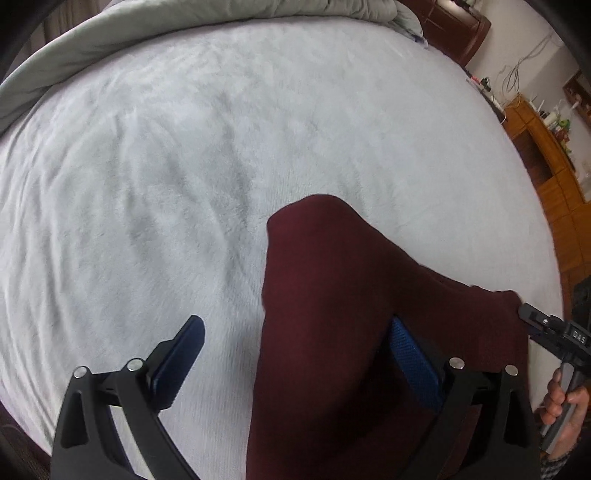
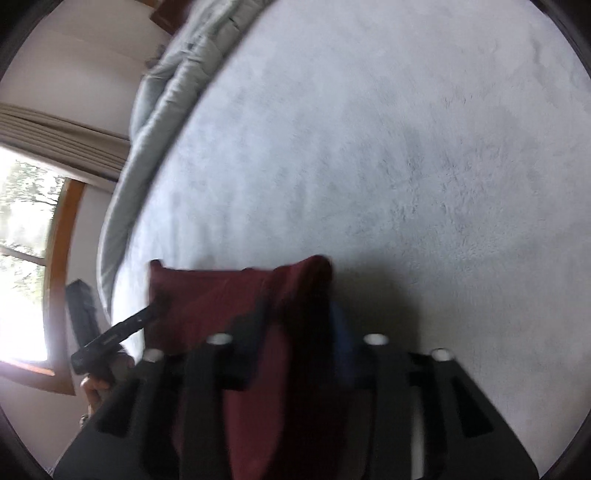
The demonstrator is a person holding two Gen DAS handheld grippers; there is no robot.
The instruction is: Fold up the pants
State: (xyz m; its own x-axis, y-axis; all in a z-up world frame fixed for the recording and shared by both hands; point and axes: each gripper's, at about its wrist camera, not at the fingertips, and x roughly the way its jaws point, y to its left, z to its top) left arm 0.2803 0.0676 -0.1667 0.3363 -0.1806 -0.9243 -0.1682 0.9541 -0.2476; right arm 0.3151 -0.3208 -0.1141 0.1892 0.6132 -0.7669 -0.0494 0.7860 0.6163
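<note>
Both tongs: my left tongs (image 1: 295, 354) stand apart around the soft dark red pants (image 1: 332, 314); right tongs (image 2: 295, 325), blurry, I cannot tell. Cloth could slip and bunch on the fuzzy grey bed (image 1: 184, 166).

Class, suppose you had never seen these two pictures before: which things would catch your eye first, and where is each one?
The dark red pants stand out first, lying on the pale grey bedspread near its front edge. Next come the black grippers: the left gripper spread wide over the cloth, and the right gripper with red cloth between its fingers. A rumpled grey quilt lies along the bed's far side.
</note>
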